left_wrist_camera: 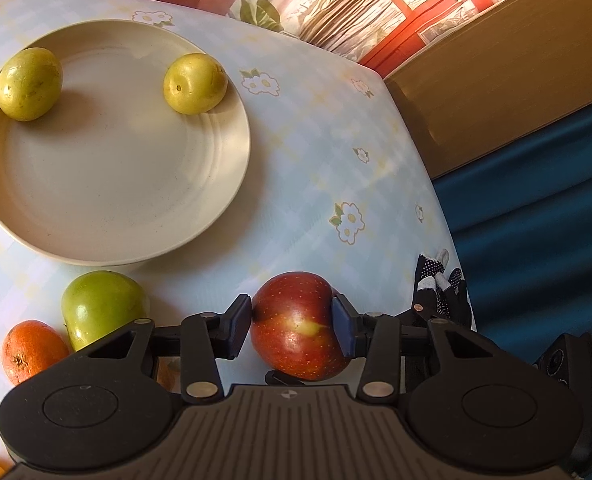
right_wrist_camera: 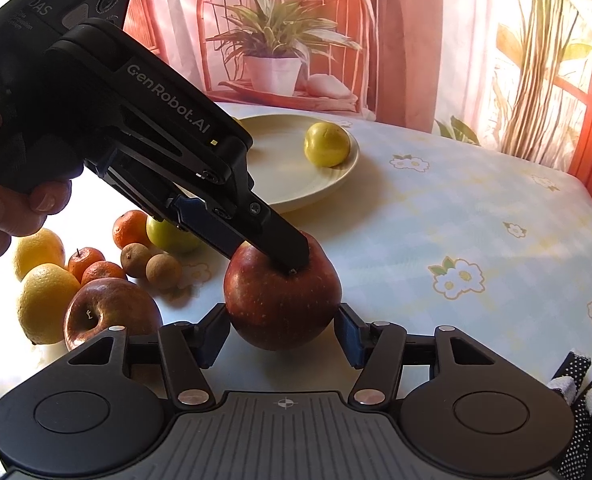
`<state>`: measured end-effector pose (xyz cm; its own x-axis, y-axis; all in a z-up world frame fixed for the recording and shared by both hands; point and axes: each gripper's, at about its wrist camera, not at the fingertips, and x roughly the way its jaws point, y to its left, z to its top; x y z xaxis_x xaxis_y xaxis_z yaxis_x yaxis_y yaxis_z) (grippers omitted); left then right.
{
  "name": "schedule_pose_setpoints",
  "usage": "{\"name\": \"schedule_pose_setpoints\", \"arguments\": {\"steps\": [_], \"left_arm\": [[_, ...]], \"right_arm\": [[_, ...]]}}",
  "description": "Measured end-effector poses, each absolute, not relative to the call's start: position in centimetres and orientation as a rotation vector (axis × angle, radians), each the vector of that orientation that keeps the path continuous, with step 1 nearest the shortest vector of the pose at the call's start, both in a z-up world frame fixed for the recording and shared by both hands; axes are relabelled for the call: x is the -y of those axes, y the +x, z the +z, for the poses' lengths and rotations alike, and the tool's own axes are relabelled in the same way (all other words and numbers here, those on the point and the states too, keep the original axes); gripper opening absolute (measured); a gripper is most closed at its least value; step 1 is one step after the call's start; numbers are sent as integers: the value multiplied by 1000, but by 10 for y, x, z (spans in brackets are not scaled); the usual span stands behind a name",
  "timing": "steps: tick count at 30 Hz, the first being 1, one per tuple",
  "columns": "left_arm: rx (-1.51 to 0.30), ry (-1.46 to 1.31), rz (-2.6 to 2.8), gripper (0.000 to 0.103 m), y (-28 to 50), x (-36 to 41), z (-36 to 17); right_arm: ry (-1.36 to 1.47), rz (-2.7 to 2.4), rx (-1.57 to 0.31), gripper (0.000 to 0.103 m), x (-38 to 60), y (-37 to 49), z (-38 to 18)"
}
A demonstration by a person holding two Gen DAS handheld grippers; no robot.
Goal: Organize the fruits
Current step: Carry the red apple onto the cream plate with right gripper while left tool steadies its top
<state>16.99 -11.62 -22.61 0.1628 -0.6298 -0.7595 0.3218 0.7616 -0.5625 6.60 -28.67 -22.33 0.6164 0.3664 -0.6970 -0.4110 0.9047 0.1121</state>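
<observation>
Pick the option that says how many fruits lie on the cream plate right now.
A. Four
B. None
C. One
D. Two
D: the left wrist view shows the whole plate with two yellow-green fruits on it, one near its left rim and one near its right rim; every other fruit lies on the tablecloth.
</observation>
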Motion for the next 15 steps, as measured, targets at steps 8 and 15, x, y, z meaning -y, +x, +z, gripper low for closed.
{"name": "schedule_pose_setpoints", "arguments": {"steps": [8,15], "left_arm": [[-1164,-324,-672,46,177,102,-203],[-1093,-349,-621,46,193,76,-175]], "right_arm": [[-109,477,-748,53,279,83,-203],[-164,537,-713,53,263,118,-179]]}}
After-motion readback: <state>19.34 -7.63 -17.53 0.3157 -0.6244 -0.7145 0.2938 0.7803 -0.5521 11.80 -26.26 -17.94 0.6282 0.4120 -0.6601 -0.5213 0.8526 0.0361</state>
